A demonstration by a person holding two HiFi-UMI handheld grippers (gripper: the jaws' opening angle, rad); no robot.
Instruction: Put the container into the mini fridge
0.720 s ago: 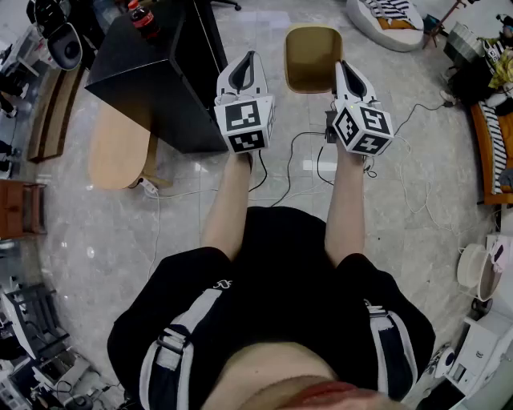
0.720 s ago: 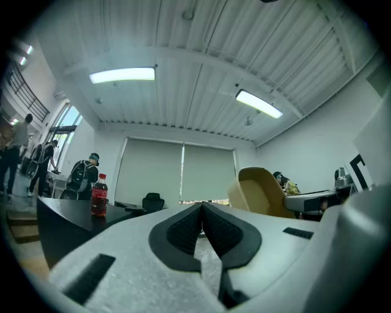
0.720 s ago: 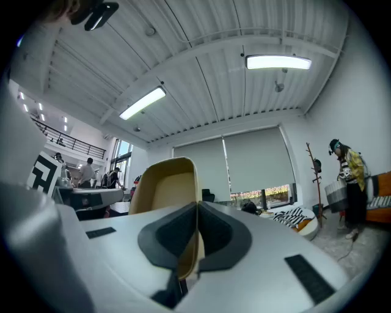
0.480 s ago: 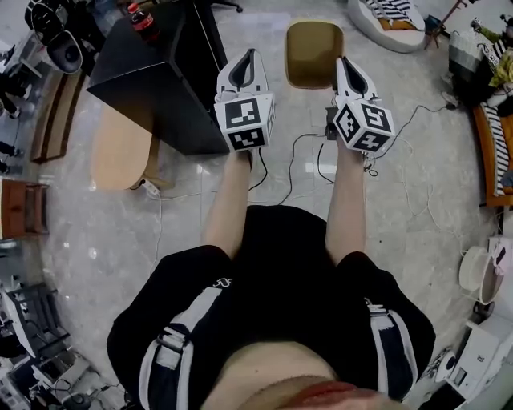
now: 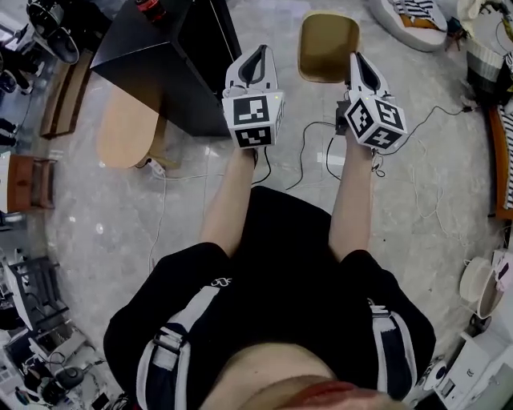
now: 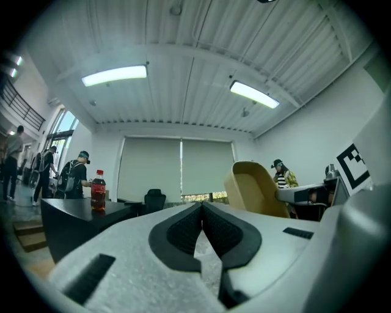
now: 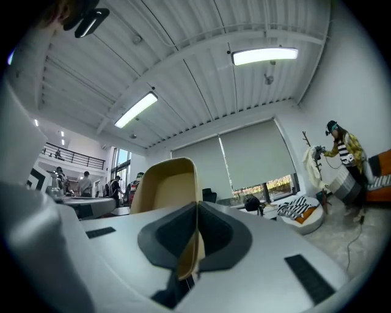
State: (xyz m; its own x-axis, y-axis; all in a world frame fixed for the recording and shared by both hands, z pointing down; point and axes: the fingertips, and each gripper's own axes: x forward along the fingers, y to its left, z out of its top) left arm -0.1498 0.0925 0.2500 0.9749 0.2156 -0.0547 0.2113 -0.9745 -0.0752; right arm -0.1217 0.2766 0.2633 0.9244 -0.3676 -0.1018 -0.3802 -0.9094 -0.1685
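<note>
L gripper (image 5: 258, 52) sits at about 12 o'clock from the person in head view, held out over the floor (image 5: 96, 240). Its jaws are closed tip to tip w/ nothing between them; L gripper view shows only a thin gap lower down behind the pads.

R gripper (image 5: 357, 60) is at approx 1 o'clock, level w/ the L one and just beside it. Its jaws are clamped on the thin side wall of the tan container (image 5: 327, 44). In R gripper view the wall runs straight down between the dark pads (image 7: 223, 235), and the rest of the container rises up-left above them.

Container is in the air, carried by R gripper only. It's at 12–1 o'clock, between the two gripper tips and a bit beyond, open side facing the head cam, and looks empty inside.

Black mini fridge (image 5: 152, 72) stands at 10–11 o'clock, just L of the L gripper and apart from the container. Can't tell if its door is open. A cola bottle (image 5: 151, 8) w/ red cap stands upright on its top, toward the far edge.

A pale wooden oval top (image 5: 128, 128) is at approx 10 o'clock, against the fridge's near-L side. Black cables (image 5: 309, 152) trail on the floor under both forearms.
</note>
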